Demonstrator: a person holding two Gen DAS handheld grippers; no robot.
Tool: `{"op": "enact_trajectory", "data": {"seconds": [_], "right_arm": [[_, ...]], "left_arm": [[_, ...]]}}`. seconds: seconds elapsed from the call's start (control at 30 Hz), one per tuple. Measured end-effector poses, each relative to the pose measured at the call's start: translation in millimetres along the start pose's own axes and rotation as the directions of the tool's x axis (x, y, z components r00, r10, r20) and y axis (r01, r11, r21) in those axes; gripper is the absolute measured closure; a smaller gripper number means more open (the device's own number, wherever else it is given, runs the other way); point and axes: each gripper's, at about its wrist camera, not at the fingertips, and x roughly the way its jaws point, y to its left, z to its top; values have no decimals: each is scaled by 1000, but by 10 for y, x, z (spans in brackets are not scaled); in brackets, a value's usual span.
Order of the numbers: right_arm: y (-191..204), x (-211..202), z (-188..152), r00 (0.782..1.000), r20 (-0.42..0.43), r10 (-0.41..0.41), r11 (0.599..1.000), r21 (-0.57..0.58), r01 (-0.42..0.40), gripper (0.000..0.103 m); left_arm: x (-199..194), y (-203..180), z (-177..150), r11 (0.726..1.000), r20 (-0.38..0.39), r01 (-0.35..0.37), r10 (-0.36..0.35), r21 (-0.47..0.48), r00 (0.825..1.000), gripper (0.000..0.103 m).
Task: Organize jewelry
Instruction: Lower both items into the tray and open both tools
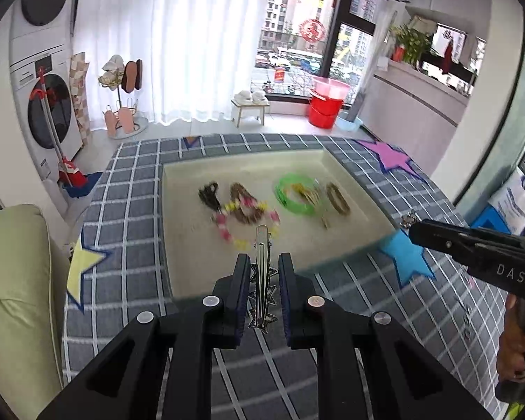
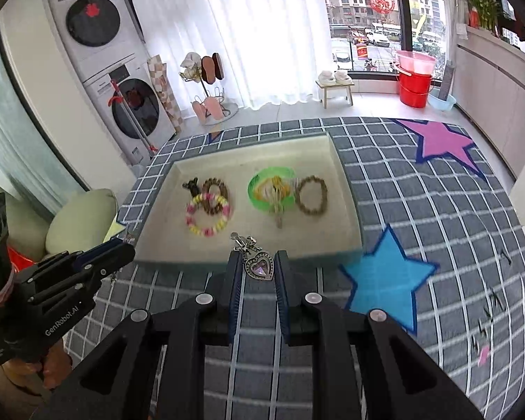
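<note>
A cream tray (image 1: 178, 245) (image 2: 248, 161) lies on a checked blanket. It holds a pink-and-yellow bead bracelet (image 2: 208, 215) (image 1: 227, 225), a dark brown bead bracelet (image 2: 215, 192), a green bangle (image 2: 269, 189) (image 1: 294, 194) and a tan bead bracelet (image 2: 311, 194) (image 1: 337, 199). My left gripper (image 1: 264, 260) (image 2: 122, 245) is shut on a silver hair clip with star shapes (image 1: 263, 245), held over the tray's near edge. My right gripper (image 2: 258, 257) (image 1: 416, 232) is shut on a silver heart pendant with a purple stone (image 2: 259, 266), just short of the tray's near rim.
The grey checked blanket (image 2: 385, 182) carries a blue star (image 2: 385, 280), a purple star (image 2: 441, 140) and a yellow star (image 1: 82, 266). A pale green cushion (image 1: 14, 280) lies to the left. Washing machines (image 2: 98, 56), a stool (image 2: 336, 91) and red buckets (image 2: 414, 84) stand beyond.
</note>
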Motion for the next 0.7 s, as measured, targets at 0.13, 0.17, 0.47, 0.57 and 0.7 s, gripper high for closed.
{"op": "enact_trajectory", "data": {"seconds": [0.13, 0.17, 0.47, 0.57, 0.7], "right_arm": [[-41, 230, 150, 999, -32, 9, 1000, 21, -9, 83], [-49, 283, 173, 999, -38, 9, 1000, 23, -8, 83], [-83, 725, 296, 996, -88, -19, 1000, 12, 20, 83], [-128, 824, 313, 994, -99, -34, 999, 15, 36, 83], [-202, 931, 327, 991, -114, -62, 998, 24, 65, 83]], "left_arm": [[184, 87, 156, 1000, -5, -12, 12, -21, 1000, 72], [240, 104, 185, 1000, -8, -16, 16, -26, 1000, 72], [673, 134, 240, 998, -51, -38, 36, -41, 998, 72], [772, 155, 233, 998, -64, -54, 51, -41, 997, 72], [868, 193, 227, 997, -78, -70, 66, -42, 995, 72]]}}
